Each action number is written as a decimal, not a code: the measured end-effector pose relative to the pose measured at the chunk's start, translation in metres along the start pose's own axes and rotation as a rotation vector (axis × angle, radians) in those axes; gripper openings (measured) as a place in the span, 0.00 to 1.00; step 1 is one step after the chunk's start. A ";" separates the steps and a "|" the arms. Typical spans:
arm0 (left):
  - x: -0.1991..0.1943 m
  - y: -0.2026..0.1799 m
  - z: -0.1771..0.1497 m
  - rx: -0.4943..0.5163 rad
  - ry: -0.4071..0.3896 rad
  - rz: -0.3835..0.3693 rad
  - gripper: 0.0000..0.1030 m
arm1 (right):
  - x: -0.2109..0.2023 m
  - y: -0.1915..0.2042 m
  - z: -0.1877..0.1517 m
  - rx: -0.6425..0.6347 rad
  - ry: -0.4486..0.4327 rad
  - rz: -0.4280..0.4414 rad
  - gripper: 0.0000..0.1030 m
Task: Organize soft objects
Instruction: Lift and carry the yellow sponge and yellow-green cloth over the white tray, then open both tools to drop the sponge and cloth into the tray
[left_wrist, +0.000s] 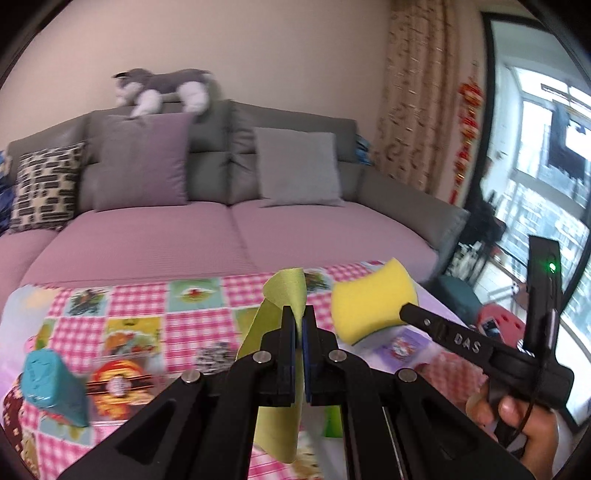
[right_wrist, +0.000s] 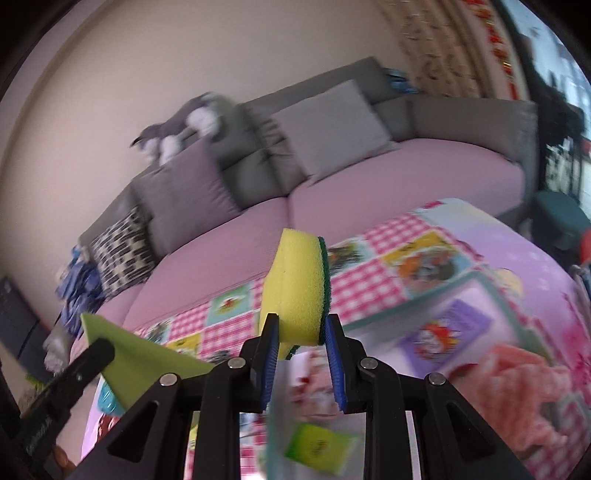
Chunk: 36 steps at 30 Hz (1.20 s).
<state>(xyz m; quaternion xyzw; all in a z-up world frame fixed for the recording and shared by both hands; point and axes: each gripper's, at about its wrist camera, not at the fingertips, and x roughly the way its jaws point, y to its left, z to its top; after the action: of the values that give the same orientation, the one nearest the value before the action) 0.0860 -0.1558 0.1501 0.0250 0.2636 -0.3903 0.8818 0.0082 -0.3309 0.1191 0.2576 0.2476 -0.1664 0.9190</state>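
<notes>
Yellow sponge with a dark green scouring face, pinched at its lower end between the blue-padded fingers of the right gripper, standing upright above the patchwork cloth. Same sponge seen from the left wrist camera at the tip of the right gripper, lifted over the far right part of the cloth. Lime-green cloth, thin and limp, clamped between the nearly closed fingers of the left gripper, one flap poking up past the tips and the rest hanging down below them. Same green cloth visible from the right wrist camera as a flat triangle at the tip of the left gripper, low on the left.

Pink-checked patchwork cloth spread over the counter, bearing a teal soft item near its left edge, a small black-and-white item just left of the left gripper, a coral knitted piece at the right and a green packet, blurred, below the right gripper. Behind, a grey sofa with pink seat covers, cushions and a grey-and-white plush animal lying along its backrest.
</notes>
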 end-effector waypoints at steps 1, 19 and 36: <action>0.003 -0.008 -0.001 0.011 0.007 -0.016 0.03 | -0.003 -0.009 0.001 0.017 -0.004 -0.014 0.26; 0.115 -0.079 -0.048 0.062 0.271 -0.126 0.03 | -0.004 -0.105 0.002 0.150 0.051 -0.217 0.26; 0.158 -0.061 -0.082 0.038 0.420 -0.013 0.03 | 0.034 -0.121 -0.018 0.197 0.170 -0.215 0.27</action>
<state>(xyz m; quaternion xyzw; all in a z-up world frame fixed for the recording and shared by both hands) 0.0945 -0.2842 0.0130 0.1208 0.4342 -0.3871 0.8044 -0.0229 -0.4256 0.0399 0.3315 0.3333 -0.2646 0.8420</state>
